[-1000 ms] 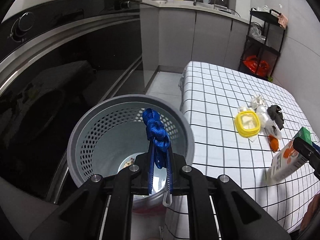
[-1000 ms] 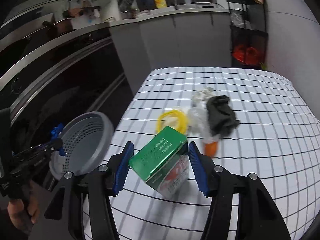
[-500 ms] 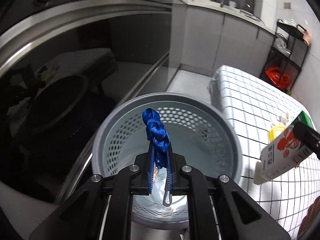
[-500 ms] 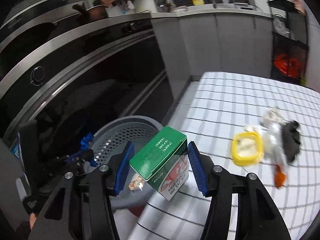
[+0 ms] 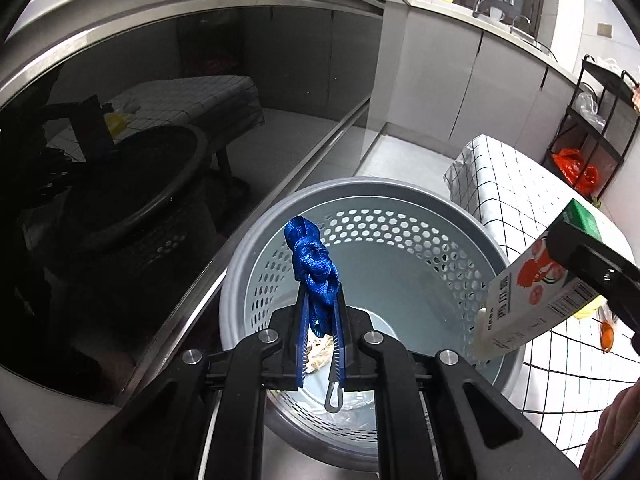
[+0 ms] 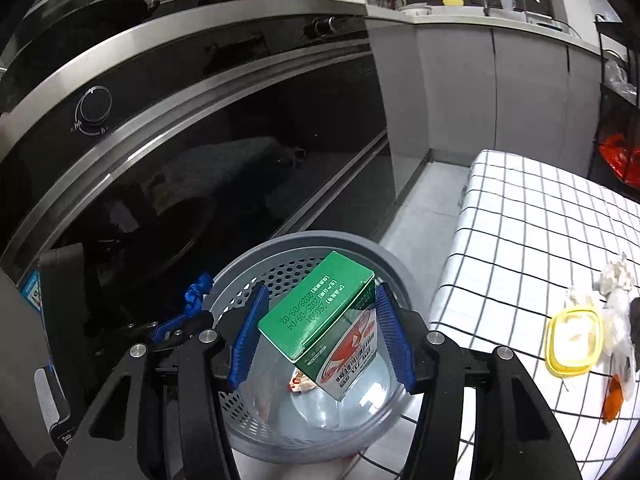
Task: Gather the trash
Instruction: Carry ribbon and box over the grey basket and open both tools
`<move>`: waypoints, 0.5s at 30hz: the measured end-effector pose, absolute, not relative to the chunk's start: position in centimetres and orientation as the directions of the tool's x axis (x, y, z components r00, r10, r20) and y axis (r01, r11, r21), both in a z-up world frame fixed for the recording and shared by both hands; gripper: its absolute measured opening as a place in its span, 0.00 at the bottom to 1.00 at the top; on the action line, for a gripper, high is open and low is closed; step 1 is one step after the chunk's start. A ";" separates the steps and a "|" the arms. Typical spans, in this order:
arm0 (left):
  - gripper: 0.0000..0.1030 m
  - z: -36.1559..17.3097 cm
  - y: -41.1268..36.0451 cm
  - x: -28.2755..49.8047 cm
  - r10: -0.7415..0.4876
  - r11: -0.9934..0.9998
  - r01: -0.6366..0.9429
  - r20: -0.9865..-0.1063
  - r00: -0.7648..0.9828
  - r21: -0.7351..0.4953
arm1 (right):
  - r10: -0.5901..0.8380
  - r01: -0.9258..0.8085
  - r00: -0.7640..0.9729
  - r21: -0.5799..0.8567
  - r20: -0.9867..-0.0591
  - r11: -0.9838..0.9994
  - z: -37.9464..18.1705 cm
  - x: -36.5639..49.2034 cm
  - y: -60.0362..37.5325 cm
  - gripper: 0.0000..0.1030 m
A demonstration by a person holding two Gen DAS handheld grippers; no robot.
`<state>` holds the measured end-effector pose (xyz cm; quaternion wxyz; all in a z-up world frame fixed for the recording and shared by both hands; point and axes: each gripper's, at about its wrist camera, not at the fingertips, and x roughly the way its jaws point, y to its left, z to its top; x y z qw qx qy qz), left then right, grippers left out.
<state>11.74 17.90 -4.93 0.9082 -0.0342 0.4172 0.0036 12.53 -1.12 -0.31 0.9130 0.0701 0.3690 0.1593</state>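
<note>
Gripping a green carton (image 6: 320,312) dated 2026/09/04 over the grey basket (image 6: 360,246), right tool (image 6: 320,334), left tool (image 5: 318,344) closed on blue strap (image 5: 312,264).

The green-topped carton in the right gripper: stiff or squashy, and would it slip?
The carton looks stiff: its edges stay square between the right gripper pads. It is probably light, perhaps empty. Held tilted over the grey bin, it could pivot.

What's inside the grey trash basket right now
A crumpled wrapper lies on the bottom of the grey trash basket. The left gripper and the carton hide part of the floor.
</note>
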 end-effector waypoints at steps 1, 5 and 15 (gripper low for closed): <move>0.11 -5.0 18.0 11.7 -0.022 0.997 -0.037 -0.759 0.651 -0.060 | 0.343 -0.239 0.671 0.246 -0.657 0.939 -0.5 12.8 -1.0 0.52; 0.11 -5.2 18.2 11.9 -0.023 0.997 -0.039 -0.765 0.644 -0.063 | 0.334 -0.234 0.656 0.238 -0.677 0.943 -1.4 13.4 -0.8 0.52; 0.11 -5.7 18.2 11.9 -0.033 0.998 -0.027 -0.779 0.627 -0.063 | 0.326 -0.233 0.638 0.229 -0.697 0.945 -2.3 13.4 -0.5 0.52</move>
